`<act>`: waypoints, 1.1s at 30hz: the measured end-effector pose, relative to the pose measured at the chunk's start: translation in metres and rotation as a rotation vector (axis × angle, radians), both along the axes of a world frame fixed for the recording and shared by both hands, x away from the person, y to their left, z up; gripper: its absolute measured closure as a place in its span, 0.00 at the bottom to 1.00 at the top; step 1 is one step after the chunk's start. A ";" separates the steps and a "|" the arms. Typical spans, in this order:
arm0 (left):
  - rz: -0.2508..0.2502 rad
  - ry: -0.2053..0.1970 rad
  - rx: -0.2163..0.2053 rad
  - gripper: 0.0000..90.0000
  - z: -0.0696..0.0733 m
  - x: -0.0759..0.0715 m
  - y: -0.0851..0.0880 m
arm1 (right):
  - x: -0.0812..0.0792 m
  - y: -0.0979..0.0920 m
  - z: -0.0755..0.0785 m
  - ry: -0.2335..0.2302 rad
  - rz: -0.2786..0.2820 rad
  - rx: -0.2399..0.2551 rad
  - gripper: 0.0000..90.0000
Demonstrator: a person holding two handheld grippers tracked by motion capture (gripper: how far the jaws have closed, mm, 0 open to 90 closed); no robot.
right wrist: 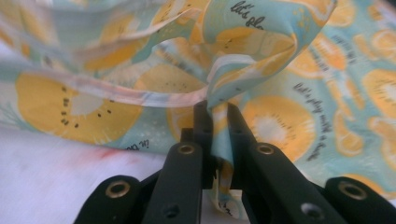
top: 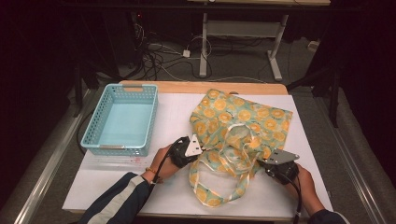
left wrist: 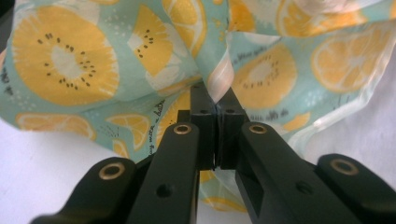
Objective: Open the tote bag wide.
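A cloth bag (top: 243, 119) printed with orange and lemon slices on pale green lies on the white table cover, mouth and handles toward me. My left gripper (top: 198, 148) is at the bag's near left edge, shut on a fold of the fabric (left wrist: 219, 81). At the near right edge my right gripper (top: 262, 162) is shut on another fold of the bag's rim (right wrist: 217, 121), which hangs down between its black fingers (right wrist: 201, 122). The handle loops (top: 219, 186) trail toward the front edge between the two hands.
A light blue plastic basket (top: 122, 119) stands at the left of the table. The table's wooden far edge (top: 201, 87) runs behind the bag. Beyond it are desk legs (top: 203, 46) and cables on the floor.
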State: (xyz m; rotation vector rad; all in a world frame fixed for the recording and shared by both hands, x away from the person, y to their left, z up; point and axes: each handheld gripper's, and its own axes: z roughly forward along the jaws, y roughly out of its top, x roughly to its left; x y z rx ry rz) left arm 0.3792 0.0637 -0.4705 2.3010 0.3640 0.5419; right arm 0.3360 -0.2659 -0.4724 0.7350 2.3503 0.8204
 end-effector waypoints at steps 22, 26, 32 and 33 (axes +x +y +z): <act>0.013 -0.231 -0.342 0.97 0.097 -0.002 -0.014 | 0.010 0.004 0.105 -0.328 -0.030 0.206 0.99; 0.011 -0.267 -0.384 0.97 0.118 -0.008 -0.007 | 0.007 0.006 0.131 -0.375 -0.012 0.245 0.99; -0.008 -0.310 -0.435 0.97 0.146 -0.019 -0.003 | 0.001 0.015 0.154 -0.414 0.020 0.262 0.99; -0.011 -0.315 -0.444 0.97 0.149 -0.021 -0.004 | 0.001 0.016 0.156 -0.417 0.023 0.264 0.99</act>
